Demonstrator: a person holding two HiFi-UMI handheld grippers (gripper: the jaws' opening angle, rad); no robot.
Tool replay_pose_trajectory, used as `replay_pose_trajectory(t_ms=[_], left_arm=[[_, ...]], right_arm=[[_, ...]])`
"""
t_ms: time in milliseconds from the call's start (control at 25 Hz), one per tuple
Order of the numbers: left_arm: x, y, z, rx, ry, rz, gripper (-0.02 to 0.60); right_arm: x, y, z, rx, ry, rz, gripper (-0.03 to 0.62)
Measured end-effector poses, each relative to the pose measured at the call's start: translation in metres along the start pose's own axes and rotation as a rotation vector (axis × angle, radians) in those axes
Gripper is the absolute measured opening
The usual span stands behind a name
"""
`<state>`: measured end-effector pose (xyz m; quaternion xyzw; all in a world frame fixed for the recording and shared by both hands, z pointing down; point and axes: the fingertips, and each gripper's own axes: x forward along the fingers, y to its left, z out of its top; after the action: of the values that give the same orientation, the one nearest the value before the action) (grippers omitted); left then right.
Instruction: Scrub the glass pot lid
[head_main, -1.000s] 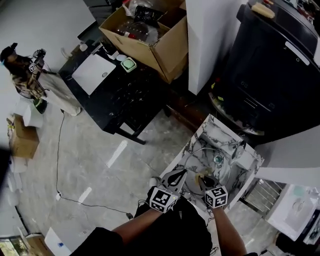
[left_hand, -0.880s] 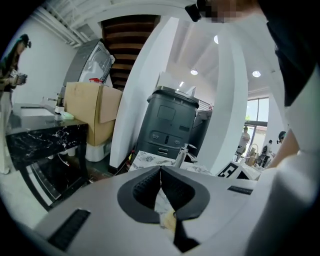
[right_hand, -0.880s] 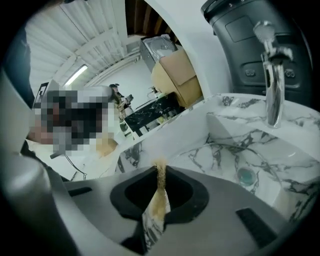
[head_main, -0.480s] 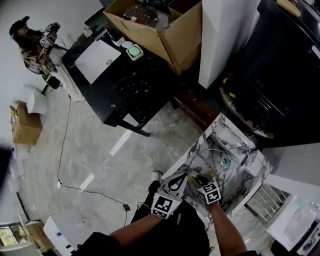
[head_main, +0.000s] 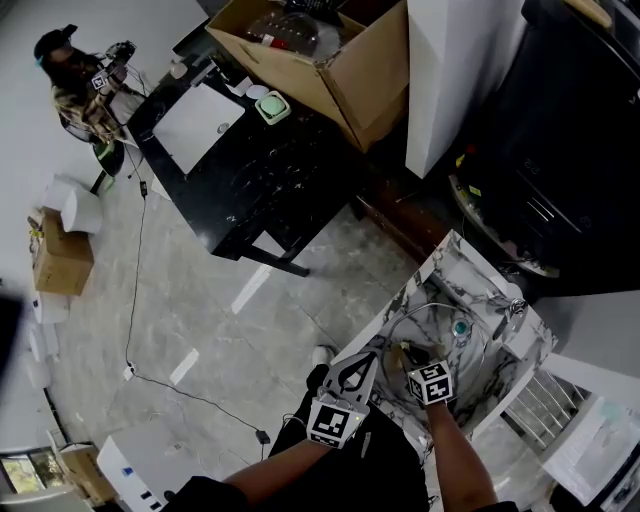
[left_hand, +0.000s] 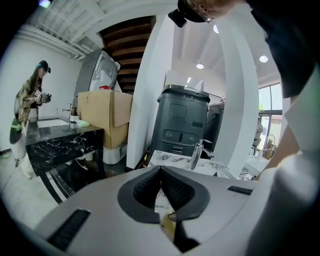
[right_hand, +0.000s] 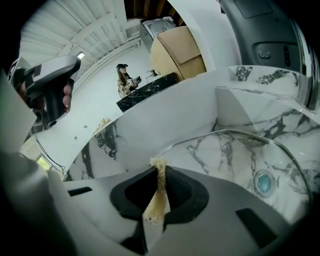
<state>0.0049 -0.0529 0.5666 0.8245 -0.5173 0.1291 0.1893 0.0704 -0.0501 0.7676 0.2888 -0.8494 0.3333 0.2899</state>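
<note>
The glass pot lid (head_main: 440, 335) lies in the marble sink (head_main: 445, 265), its teal knob (head_main: 460, 327) toward the far side. In the right gripper view the lid's rim (right_hand: 225, 132) arcs over the marble, with the knob (right_hand: 263, 182) at the right. My right gripper (head_main: 408, 355) (right_hand: 159, 167) is shut on a yellowish scrub pad (right_hand: 158, 192) over the lid's near-left part. At the sink's near-left edge my left gripper (head_main: 366, 358) (left_hand: 160, 169) has its jaws together, with nothing visible between the tips.
A chrome faucet (head_main: 515, 308) (left_hand: 199, 152) stands at the sink's far side. Behind it is a big black bin (head_main: 560, 150). A black marble table (head_main: 260, 170), a cardboard box (head_main: 330, 50) and a person (head_main: 85, 85) are far left. A cable (head_main: 130, 300) crosses the floor.
My right gripper has shifted with the scrub pad a little to the left over the lid. The left gripper stays at the sink's edge. The head view has drifted.
</note>
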Motion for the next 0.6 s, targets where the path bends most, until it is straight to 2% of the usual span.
replay_pose_trajectory(t_ms=[120,360,600], left_arm=[[0.003,0.000,0.004,0.017,0.015,-0.002,0.015],[0.003,-0.002,0.005,-0.007,0.008,-0.017,0.015],[0.004,-0.009,0.003,0.009,0.021,-0.043,0.015]], right_arm=[[0.005,-0.008,0.007,0.001,-0.010,-0.009,0.057],[0.011,-0.028,0.024,0.031,-0.062,-0.064,0.058],[0.003,-0.061,0.032,0.154,-0.150,-0.158,0.058]])
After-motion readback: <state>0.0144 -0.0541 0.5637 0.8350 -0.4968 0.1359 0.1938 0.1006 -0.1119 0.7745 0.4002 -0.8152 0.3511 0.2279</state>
